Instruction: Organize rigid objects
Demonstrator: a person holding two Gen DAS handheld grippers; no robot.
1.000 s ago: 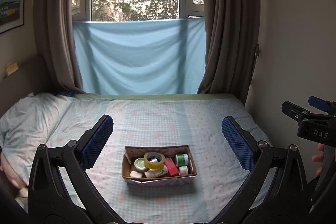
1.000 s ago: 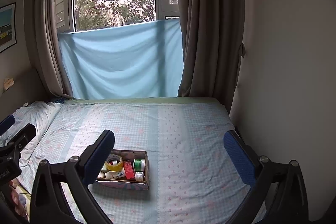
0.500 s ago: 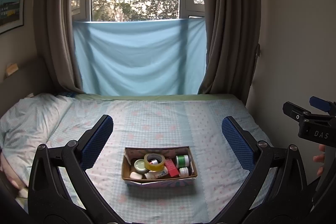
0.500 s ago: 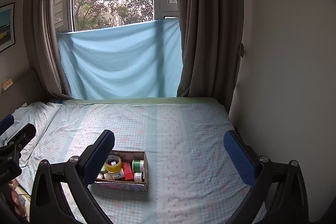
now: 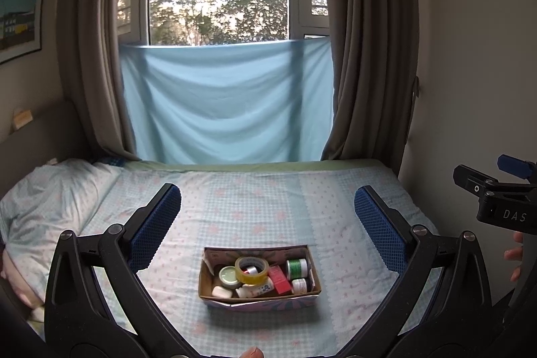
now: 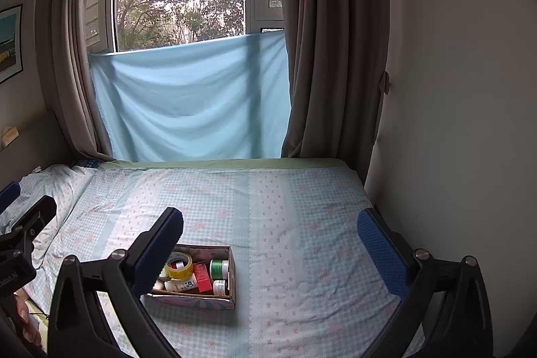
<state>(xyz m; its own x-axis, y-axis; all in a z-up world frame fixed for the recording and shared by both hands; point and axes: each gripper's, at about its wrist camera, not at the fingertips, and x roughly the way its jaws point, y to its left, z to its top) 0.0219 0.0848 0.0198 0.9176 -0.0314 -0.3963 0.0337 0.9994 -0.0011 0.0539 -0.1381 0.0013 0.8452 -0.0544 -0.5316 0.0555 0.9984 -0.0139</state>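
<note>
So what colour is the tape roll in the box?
Yellow. The tape roll shows best in the left wrist view, lying on top of the other items.

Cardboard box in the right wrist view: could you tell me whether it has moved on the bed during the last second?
No. The cardboard box keeps its place just left of the sheet's scalloped stripe.

A shallow cardboard box [image 5: 260, 294] on the bed holds a yellow tape roll [image 5: 251, 269], a red carton [image 5: 279, 279] and what look like small jars.

box [image 6: 198, 297] partly behind right claw finger [image 6: 157, 252], labels unreadable
</note>
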